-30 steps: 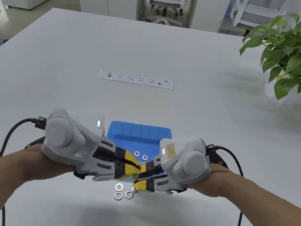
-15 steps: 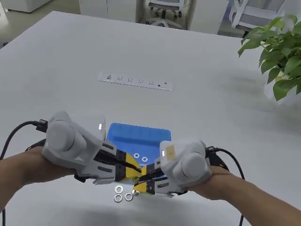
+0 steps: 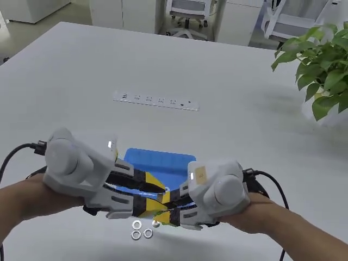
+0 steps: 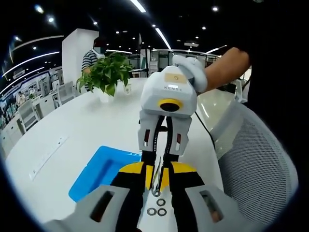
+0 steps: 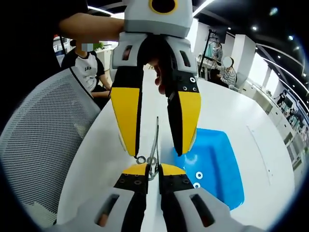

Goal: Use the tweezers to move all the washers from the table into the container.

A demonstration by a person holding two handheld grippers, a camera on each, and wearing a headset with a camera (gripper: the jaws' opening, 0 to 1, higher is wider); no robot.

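My two grippers meet nose to nose over the near table edge. The right gripper (image 5: 153,171) is shut on thin metal tweezers (image 5: 155,140), which reach up between the yellow jaws of the left gripper (image 5: 158,152); those jaws stand apart on either side. A washer (image 5: 140,159) sits by the tweezers. In the head view three washers (image 3: 137,224) lie on the table under the grippers, with a fourth one (image 3: 156,223) close by. The blue container (image 3: 163,162) lies just beyond, and two washers (image 5: 198,175) rest inside it.
A white power strip (image 3: 156,101) lies across the middle of the table. A potted plant (image 3: 321,65) stands at the far right. A grey mesh chair (image 5: 53,145) is behind the person, and other people sit in the background.
The left gripper has come in closer over the tray's front edge, so the washers in the tray are now covered in the head view. The head camera has tilted a little.
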